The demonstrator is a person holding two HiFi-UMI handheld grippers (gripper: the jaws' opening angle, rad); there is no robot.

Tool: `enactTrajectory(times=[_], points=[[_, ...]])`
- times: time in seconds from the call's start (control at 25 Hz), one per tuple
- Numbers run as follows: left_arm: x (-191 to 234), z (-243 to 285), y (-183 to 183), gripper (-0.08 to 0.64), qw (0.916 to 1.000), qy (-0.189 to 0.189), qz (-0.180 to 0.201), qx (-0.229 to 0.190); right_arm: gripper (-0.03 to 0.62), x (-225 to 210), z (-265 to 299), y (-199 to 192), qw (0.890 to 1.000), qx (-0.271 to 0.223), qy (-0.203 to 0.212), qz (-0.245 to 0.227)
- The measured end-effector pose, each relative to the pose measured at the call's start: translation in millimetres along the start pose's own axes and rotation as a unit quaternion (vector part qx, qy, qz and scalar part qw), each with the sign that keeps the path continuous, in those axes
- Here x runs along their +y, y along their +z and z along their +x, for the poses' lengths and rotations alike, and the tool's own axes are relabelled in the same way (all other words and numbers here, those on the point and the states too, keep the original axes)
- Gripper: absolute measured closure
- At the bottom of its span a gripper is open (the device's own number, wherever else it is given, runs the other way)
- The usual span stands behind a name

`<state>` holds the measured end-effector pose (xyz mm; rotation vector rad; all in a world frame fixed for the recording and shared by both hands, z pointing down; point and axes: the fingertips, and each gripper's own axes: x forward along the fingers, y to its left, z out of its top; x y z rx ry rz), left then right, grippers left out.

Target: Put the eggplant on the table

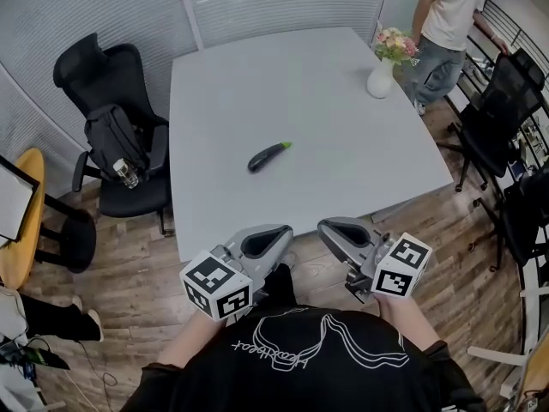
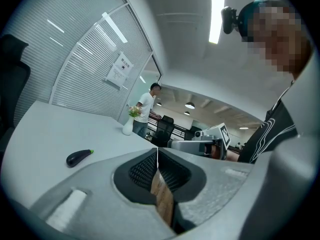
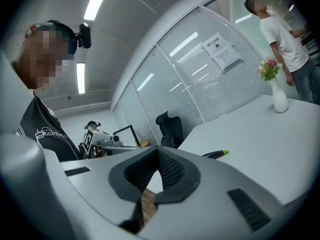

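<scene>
A dark purple eggplant with a green stem lies on the white table, near its middle. The same eggplant lies alone on the tabletop in the left gripper view, and its stem end peeks over the jaws in the right gripper view. My left gripper and right gripper hang close to my body, off the table's near edge, tips turned toward each other. Both are shut with nothing in them; the jaws meet tip to tip in the left gripper view and the right gripper view.
A white vase of flowers stands at the table's far right corner. A person stands beyond it. A black chair with a backpack is at the table's left, more black chairs at the right, a yellow stool far left.
</scene>
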<state>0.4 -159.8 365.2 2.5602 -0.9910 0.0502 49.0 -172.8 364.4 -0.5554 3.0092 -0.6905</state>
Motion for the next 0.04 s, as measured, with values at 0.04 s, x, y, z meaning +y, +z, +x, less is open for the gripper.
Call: enactTrajectory(times=[0.04], points=[[-1.3,0.2,-1.1,0.541,1.0000,0.000,0.000,0.000,0.584,-0.1,-1.2,-0.9,1.000,0.000,0.000,0.000]])
